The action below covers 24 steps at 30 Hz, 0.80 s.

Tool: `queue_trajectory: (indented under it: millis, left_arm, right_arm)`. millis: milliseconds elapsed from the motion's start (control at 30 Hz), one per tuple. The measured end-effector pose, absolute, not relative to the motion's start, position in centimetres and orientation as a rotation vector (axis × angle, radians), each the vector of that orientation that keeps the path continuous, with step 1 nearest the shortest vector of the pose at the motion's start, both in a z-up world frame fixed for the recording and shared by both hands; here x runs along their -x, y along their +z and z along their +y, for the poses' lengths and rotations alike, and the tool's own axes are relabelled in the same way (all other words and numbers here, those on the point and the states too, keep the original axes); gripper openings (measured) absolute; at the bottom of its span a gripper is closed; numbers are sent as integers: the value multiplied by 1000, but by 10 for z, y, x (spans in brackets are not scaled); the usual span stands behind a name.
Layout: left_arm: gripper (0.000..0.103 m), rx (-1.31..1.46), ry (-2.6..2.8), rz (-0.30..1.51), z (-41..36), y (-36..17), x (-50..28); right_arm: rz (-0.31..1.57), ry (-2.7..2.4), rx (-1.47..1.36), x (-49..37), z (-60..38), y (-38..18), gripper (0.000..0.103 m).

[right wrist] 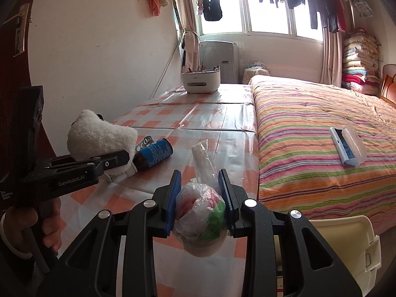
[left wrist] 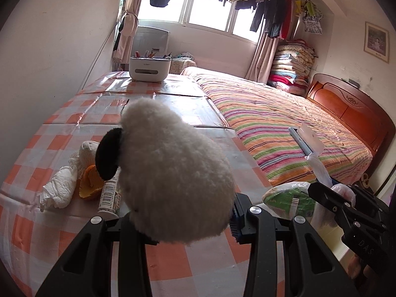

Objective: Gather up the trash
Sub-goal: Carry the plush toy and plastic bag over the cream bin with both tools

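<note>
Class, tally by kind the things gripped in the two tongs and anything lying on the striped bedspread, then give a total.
Soft toy: 1
Plastic bag: 1
Brush: 1
Total: 3

Bright daylight from blown-out window (left wrist: 198, 2), tablecloth (right wrist: 198, 113) glare, fisheye-warped dark corners

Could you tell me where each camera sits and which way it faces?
Left wrist: on the left gripper, looking across the table to the window; its fingers clamp a plush toy; right gripper at right.
Right wrist: on the right gripper, same heading; its fingers clamp a bag; left gripper and a hand at left.
Shared: table, bed, toy, bag.
</note>
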<state>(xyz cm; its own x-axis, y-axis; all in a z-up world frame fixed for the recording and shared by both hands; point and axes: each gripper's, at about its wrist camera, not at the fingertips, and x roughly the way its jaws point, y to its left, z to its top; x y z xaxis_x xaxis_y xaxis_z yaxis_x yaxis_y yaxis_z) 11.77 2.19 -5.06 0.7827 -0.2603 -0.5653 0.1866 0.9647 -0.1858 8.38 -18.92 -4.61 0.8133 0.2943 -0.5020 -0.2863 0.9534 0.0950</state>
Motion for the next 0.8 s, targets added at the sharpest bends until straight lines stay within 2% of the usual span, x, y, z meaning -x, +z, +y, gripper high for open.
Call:
queue_trajectory:
  millis: [800]
  left_arm:
    - [39, 70, -409, 640, -52, -54, -102]
  right_arm:
    - [508, 168, -101, -72, -260, -46, 30]
